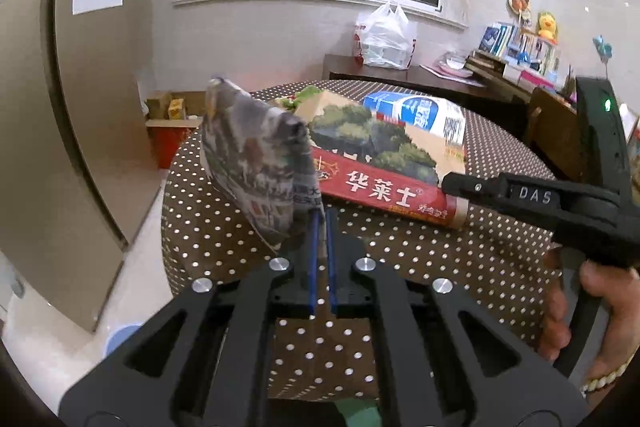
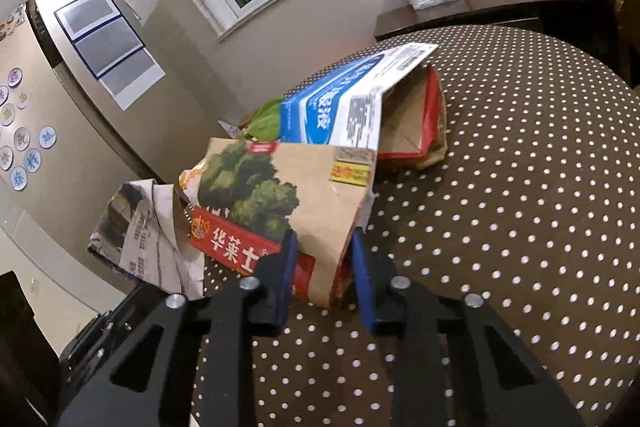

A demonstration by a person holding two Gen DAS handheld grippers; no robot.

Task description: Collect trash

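Left gripper (image 1: 322, 223) pinches crumpled newspaper (image 1: 256, 163) aloft at ten o'clock as right gripper (image 2: 322, 259), part open, straddles the paper bag (image 2: 288, 203) on the dotted table (image 2: 520, 207), the blue carton (image 2: 332, 107) behind seemingly uncollected.

Big gold characters "华莱士" are showing on the red band of the paper bag (image 1: 380, 163), and they are reading just as clearly from the right wrist view on the same bag (image 2: 280, 211). White letters "DAS" are sitting on the black arm of the right gripper (image 1: 460, 183). The blue and white carton (image 2: 340, 107) is carrying large white characters, too cut off to read. The newspaper (image 1: 260, 163) is showing print that is blurring out. The round fridge magnets (image 2: 24, 139) are each bearing one character, illegible.
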